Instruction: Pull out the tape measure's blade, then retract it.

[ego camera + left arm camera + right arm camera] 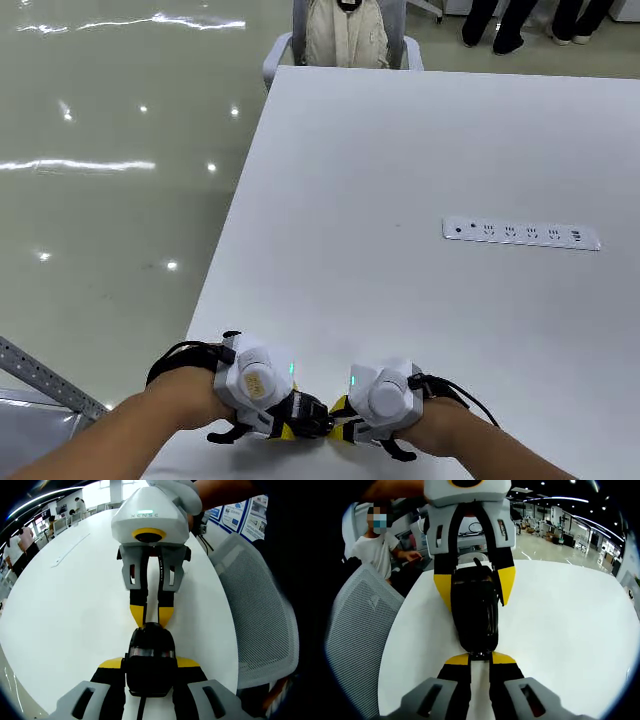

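A black tape measure rests low over the near edge of the white table, between my two grippers, which face each other. My left gripper is shut on the case, one yellow-tipped finger on each side. From the opposite side my right gripper is shut on the small tab at the case's mouth. No length of blade shows outside the case. In the head view the left gripper and right gripper nearly touch. The right gripper is also in the left gripper view, the left gripper in the right gripper view.
A white power strip lies at mid right of the table. A chair with a pale coat stands at the far end. A grey mesh chair is close behind the near edge. The table's left edge drops to glossy floor.
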Demonstrator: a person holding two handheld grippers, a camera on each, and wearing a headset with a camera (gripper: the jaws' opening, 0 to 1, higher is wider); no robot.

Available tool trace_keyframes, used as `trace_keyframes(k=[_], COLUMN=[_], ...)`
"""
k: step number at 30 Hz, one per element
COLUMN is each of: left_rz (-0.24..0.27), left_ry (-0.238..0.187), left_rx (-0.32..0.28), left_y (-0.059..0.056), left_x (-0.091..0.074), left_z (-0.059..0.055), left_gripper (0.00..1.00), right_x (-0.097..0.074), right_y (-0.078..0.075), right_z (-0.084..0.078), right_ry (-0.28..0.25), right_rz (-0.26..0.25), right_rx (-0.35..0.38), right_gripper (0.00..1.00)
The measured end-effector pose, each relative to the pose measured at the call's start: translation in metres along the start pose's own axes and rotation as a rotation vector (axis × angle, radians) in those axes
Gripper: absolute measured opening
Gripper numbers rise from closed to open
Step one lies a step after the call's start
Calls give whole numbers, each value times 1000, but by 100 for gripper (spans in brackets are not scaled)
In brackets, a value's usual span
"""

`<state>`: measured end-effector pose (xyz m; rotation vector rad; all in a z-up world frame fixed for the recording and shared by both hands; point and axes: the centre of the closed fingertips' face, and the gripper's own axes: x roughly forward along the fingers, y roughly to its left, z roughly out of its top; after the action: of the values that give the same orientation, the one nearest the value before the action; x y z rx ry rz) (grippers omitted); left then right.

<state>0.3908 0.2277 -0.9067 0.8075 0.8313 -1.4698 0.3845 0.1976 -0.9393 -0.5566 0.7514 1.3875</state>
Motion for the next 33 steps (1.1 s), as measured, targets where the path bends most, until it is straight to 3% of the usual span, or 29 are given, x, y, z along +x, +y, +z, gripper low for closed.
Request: trace_keyframes(k=[33], left_rz=[-3], left_ry=[-1], left_rx=[1], left_y=[0], left_x=[1], left_z=[2], left_gripper=[32], right_x=[-15], right_y=[1], right_z=[-17], right_ry=[56], right_rz=[6], right_rx=[37], right_gripper=[11])
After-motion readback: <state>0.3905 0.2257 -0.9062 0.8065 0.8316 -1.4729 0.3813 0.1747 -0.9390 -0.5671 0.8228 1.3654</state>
